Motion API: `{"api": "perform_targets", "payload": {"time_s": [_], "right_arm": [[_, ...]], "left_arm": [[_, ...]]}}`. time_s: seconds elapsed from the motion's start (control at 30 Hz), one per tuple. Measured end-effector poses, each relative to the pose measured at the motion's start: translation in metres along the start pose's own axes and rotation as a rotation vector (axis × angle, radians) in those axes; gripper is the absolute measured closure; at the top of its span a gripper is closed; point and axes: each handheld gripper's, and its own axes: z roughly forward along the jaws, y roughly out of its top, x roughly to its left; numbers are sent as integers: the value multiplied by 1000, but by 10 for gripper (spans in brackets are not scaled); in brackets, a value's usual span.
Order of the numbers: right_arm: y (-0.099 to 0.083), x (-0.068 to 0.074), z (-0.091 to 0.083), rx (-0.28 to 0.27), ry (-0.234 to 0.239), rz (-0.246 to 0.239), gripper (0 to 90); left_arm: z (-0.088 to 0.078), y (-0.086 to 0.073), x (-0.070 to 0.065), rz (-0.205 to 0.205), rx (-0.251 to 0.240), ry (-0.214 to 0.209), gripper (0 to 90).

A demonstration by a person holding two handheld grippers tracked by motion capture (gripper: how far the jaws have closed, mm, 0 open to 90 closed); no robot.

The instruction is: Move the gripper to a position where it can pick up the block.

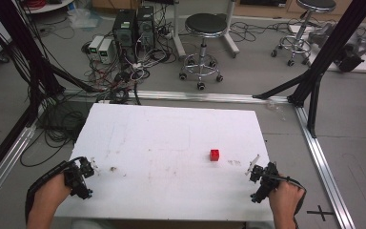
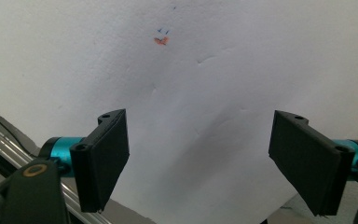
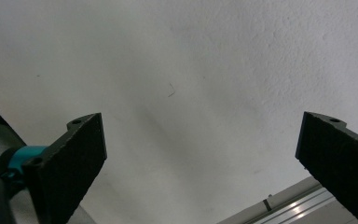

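At the near corners of the white table (image 1: 171, 133), the left gripper (image 1: 83, 172) and the right gripper (image 1: 259, 177) both rest with jaws spread wide and nothing between them. Farther in, a small red cube (image 1: 214, 154) stands alone on the right half, a little left of and beyond the right gripper, well apart from the left. Being cubic, it has no long axis, so the right hand (image 1: 284, 198) seems the natural one to reach it.

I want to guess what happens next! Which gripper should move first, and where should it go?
Probably the right gripper should slide forward and a little left toward the red cube. It is the only loose thing on the white table, and it sits much nearer that gripper than the left gripper. The right jaws already stand wide open with nothing between them, so no opening is needed first.
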Motion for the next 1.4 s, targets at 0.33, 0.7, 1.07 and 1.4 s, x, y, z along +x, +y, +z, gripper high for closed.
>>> {"api": "perform_targets", "payload": {"time_s": [0.33,0.7,1.07,1.4], "right_arm": [[-3,0,-3,-26,-9,11,8],[-7,-2,-8,-106,-70,4,9],[-30,-40,-13,-183,-49,43,9],[-17,-76,-35,-198,-43,-22,9]], "left_arm": [[-4,1,0,0,-8,2,203],[-3,-1,2,-22,-19,6,203],[-5,-1,2,-20,-28,4,204],[-3,1,0,-13,-34,-7,204]]}}
